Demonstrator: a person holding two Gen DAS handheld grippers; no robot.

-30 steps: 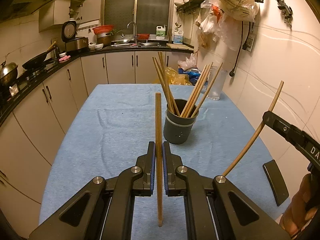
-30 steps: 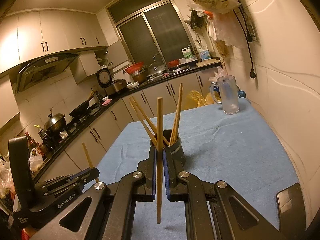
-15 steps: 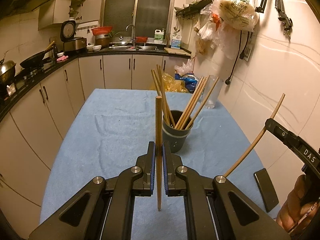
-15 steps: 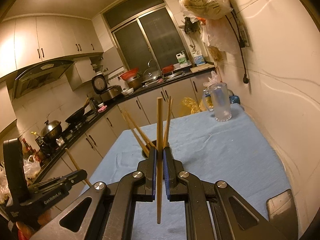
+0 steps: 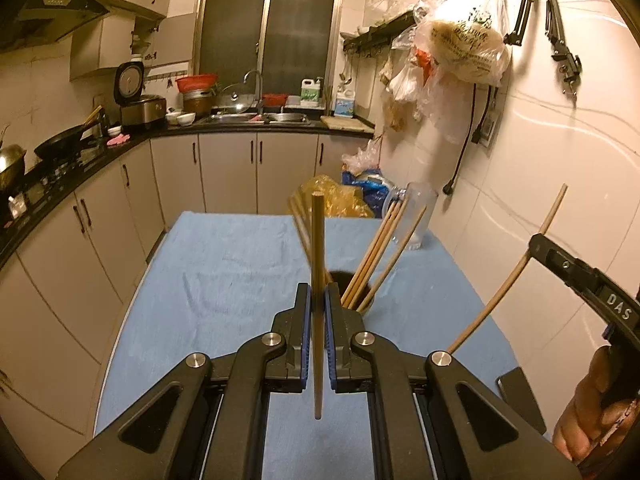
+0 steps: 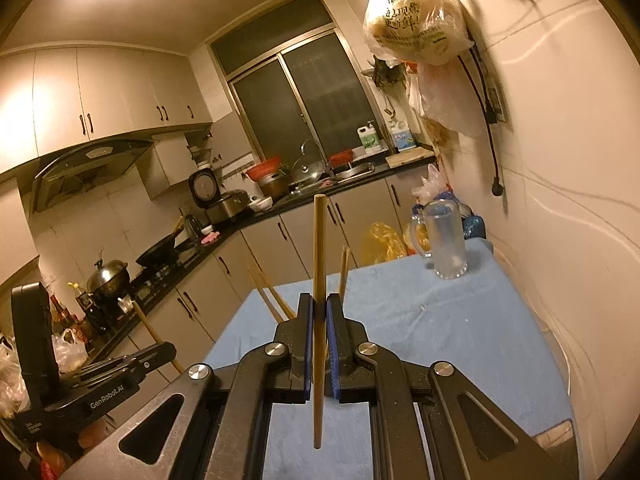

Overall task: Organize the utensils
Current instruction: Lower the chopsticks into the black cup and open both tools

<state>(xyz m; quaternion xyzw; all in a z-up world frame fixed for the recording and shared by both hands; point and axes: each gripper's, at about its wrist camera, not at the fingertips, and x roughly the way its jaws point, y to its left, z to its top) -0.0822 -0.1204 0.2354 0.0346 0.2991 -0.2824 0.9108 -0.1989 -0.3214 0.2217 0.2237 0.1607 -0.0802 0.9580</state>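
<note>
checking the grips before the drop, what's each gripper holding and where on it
Each holds one chopstick, pinched near its middle: left gripper on the left chopstick, right gripper on the right chopstick.

Each camera sits just behind its own tongs and looks forward along them, close above the blue bench (image 5: pixel 224 264). The left view faces the window (image 5: pixel 272 40) straight on; the right view is tilted and looks higher. Both share the bench, the glass mug (image 6: pixel 444 240) and the sink counter (image 5: pixel 256 120).
</note>
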